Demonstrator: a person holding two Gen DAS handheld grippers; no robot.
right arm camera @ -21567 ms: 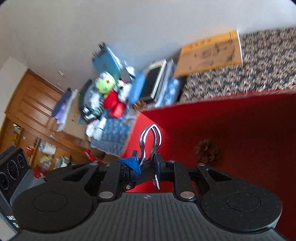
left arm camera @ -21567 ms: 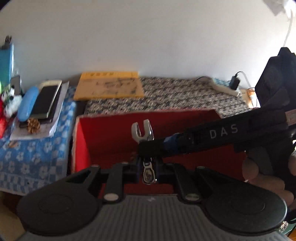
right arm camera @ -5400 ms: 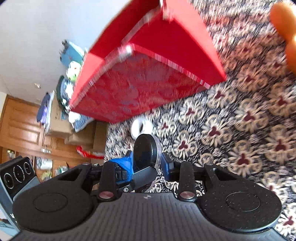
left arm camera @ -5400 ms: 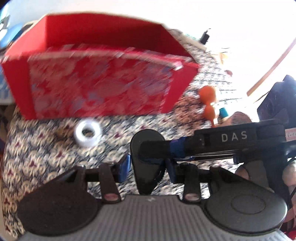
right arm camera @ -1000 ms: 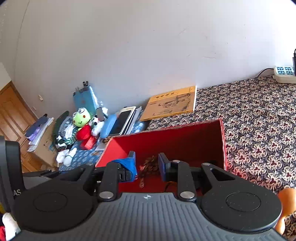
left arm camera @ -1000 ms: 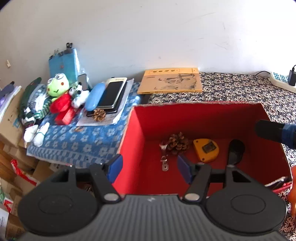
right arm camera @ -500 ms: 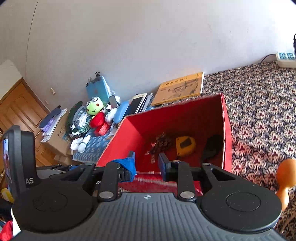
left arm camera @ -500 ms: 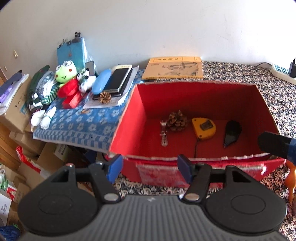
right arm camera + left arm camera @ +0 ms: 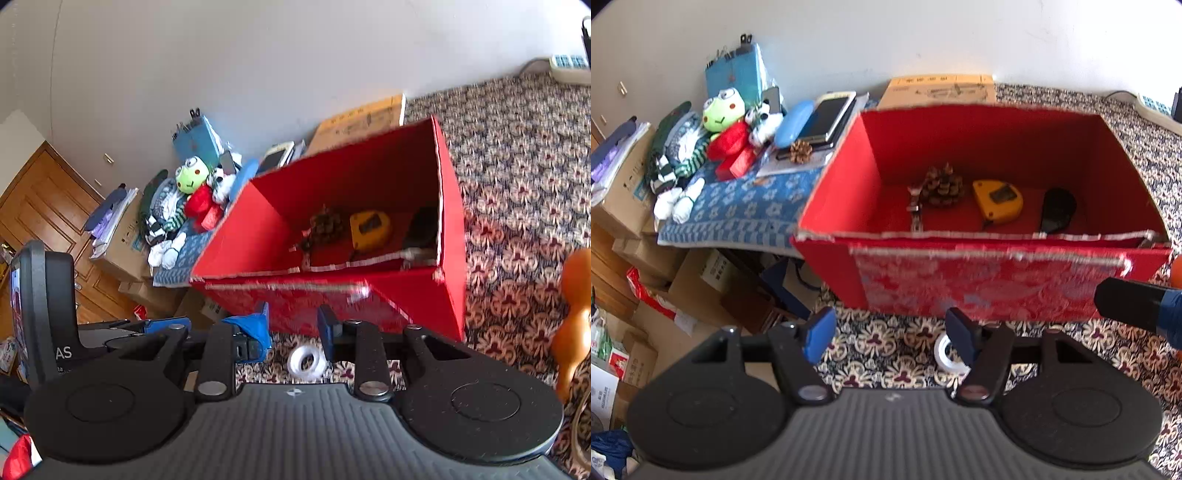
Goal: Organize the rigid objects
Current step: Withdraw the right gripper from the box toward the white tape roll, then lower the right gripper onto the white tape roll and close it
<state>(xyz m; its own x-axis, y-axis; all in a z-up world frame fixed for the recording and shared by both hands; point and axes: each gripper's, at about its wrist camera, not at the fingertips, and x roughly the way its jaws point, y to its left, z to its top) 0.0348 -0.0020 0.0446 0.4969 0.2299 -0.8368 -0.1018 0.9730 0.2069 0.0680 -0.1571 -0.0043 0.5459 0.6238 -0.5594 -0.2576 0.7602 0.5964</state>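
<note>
I am reading only "AS" in white letters on my left claw's black body (image 9: 48, 314), at the left edge of the right wrist view; other print is showing too blurred.

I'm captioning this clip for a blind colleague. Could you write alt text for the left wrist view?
An open red box on a patterned cloth holds a pine cone, a yellow tape measure, a black object and a small metal piece. The open left gripper hovers near a white tape roll.

Patterned bedspread (image 9: 1145, 155) bears red box (image 9: 990, 291), tape roll (image 9: 306, 362)
</note>
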